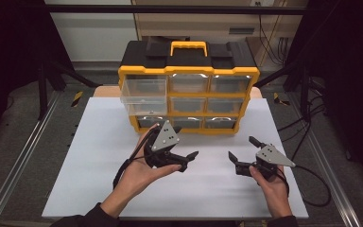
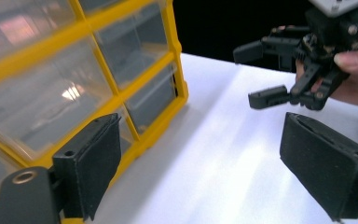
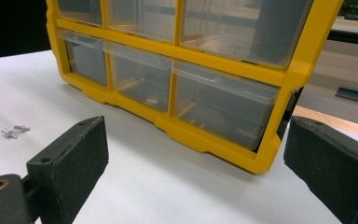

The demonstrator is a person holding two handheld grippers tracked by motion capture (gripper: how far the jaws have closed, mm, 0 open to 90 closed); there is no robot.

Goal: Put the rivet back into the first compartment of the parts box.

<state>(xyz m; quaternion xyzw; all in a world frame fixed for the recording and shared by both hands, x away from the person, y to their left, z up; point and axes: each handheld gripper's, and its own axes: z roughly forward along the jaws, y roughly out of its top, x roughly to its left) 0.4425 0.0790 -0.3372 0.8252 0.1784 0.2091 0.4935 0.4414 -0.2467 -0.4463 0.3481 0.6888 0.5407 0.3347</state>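
In the high view the left hand [image 1: 144, 168] and its claw [image 1: 189, 158] covered part of the drawer cabinet's [image 1: 189, 71] bottom row, and the two small screws [image 3: 15, 130] seen from the right claw's view could not be made out there. What lay inside the clear drawers [image 3: 223, 107] was too dim and blurred to tell. The left claw's view cut the cabinet off at its top and left edges; the right claw's view cut it off at the top. The near edge of the tabletop [image 1: 179, 208] was partly hidden by the person's sleeves, and the right hand [image 2: 354, 70] ran off the picture's right edge.
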